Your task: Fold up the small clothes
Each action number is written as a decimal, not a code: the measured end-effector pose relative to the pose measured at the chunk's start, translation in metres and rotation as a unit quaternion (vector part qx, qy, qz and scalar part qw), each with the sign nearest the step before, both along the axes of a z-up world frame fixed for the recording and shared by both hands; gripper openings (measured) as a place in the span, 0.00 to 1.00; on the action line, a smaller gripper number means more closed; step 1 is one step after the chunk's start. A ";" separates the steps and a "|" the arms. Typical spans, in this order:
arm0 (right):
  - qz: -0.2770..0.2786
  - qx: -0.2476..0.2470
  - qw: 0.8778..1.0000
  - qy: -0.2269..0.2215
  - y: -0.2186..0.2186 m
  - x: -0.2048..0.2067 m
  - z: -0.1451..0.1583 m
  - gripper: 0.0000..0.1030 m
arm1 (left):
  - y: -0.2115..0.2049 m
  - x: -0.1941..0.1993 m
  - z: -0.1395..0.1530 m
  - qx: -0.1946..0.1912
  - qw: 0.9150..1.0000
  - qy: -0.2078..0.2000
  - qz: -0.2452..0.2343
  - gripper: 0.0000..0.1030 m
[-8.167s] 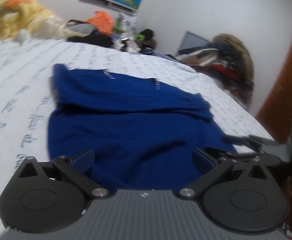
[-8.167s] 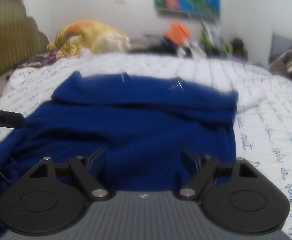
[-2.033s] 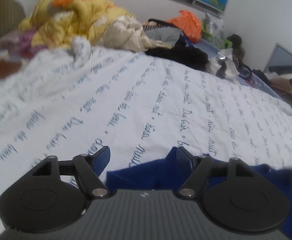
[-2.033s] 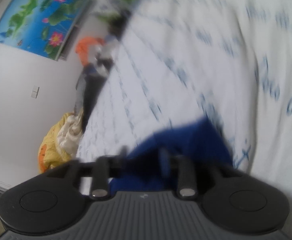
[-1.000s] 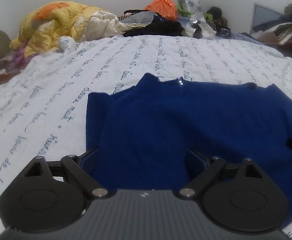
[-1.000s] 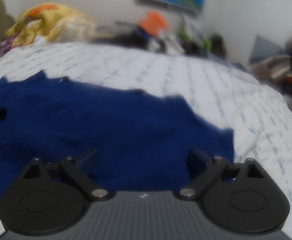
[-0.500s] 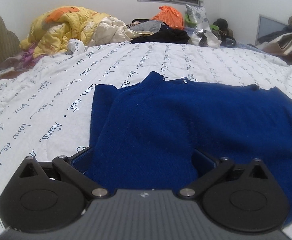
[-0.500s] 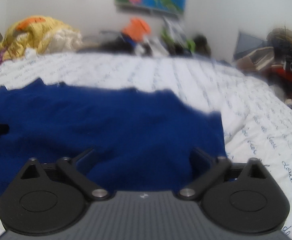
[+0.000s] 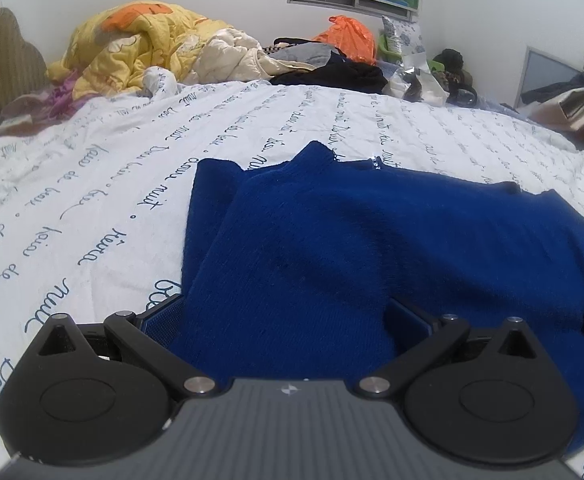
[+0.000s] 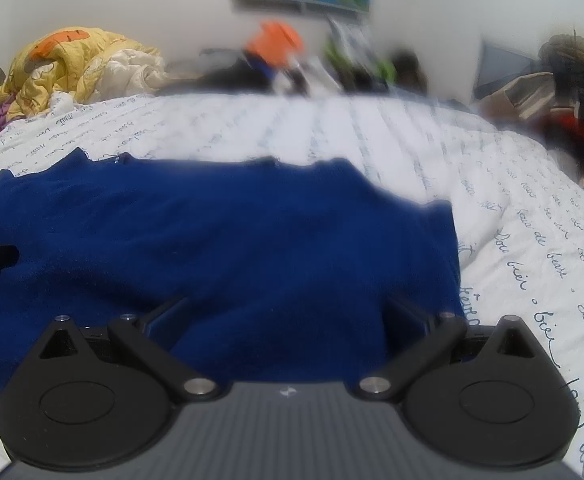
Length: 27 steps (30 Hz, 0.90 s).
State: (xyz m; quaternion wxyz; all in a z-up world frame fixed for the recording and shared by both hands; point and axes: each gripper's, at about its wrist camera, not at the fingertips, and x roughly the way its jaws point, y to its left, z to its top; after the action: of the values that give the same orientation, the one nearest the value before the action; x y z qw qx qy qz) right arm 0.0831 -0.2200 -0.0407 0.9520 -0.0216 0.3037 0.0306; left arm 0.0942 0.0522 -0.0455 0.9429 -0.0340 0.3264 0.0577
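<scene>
Fingers of both grippers stand spread wide with nothing between them: the left gripper (image 9: 285, 314) sits low at the near left edge of the garment (image 9: 372, 248), and the right gripper (image 10: 285, 312) sits at its near right edge, each with blue cloth showing in the gap but not pinched.

That garment, a dark blue fleecy piece, lies flat on the bed (image 9: 91, 200) in front of both cameras. It looks part folded. In the left view an upper layer lies over a lower one, whose strip shows along the left side, and the far edge is uneven with a small peak. In the right view the outline is a broad, rough rectangle with a ragged far edge, though that picture is blurred. My judgement is that at least one fold is laid and a further fold or two, plus squaring of the edges, is left.

Around it the white sheet with script print is bare near the garment. Well beyond, by the wall, lie a yellow quilt (image 9: 131, 48), an orange bag (image 9: 348, 38) and dark clothes (image 9: 332, 74). A heap of things (image 10: 564, 92) sits off the right side. None of this is near the garment, so nothing seems to stand in the way of the next fold.
</scene>
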 end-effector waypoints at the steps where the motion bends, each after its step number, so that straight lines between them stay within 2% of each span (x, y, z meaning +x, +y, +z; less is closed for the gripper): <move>1: 0.000 0.001 1.000 0.000 0.000 0.000 0.000 1.00 | 0.001 0.000 0.000 -0.002 1.000 0.000 0.000 1.00; 27: 0.001 0.011 1.000 0.003 -0.002 0.000 0.000 1.00 | 0.002 -0.001 0.000 -0.003 1.000 0.000 0.001 1.00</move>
State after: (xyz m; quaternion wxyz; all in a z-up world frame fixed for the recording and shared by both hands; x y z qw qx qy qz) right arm 0.0835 -0.2216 -0.0411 0.9513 -0.0115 0.3060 0.0347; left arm 0.0928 0.0538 -0.0457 0.9429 -0.0366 0.3261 0.0573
